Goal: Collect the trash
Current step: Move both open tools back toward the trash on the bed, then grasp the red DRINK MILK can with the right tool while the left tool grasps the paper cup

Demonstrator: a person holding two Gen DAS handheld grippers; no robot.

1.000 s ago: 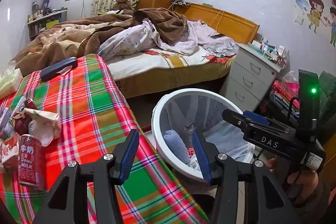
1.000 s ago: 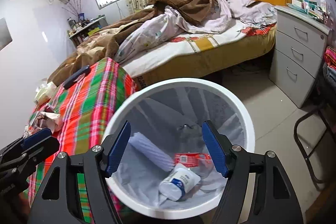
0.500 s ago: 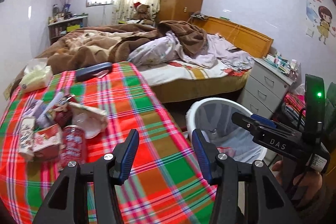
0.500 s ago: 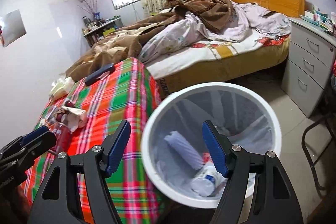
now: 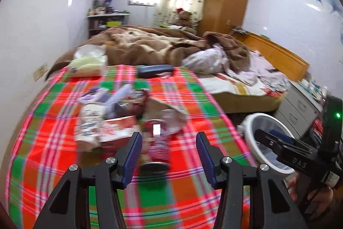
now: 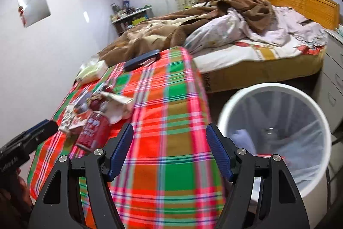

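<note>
While the left tongs (image 5: 169,152) hang over the plaid-clothed counter (image 5: 188,203) with their blue ribbed pads apart and nothing clamped, the red drink can (image 5: 156,143) lies on its side straight ahead of them, framed in the gap but beyond the tips; its long axis runs along the tongs' pointing line, the dark base end toward the camera. Just behind it sits the rest of the trash pile (image 5: 120,113): a crumpled paper bag, torn cartons and wrappers, soft and irregular beside the smooth, rigid metal cylinder. The white bin (image 5: 249,138) stands on the floor off the counter's right edge. From the right wrist view, the right tongs (image 6: 169,153) are also apart and empty, over bare cloth between the can (image 6: 93,130), off to their left, and the bin (image 6: 227,113), round, hard-rimmed and lined with thin translucent plastic, to their right. The left hand looks the nearer one to the can.
</note>
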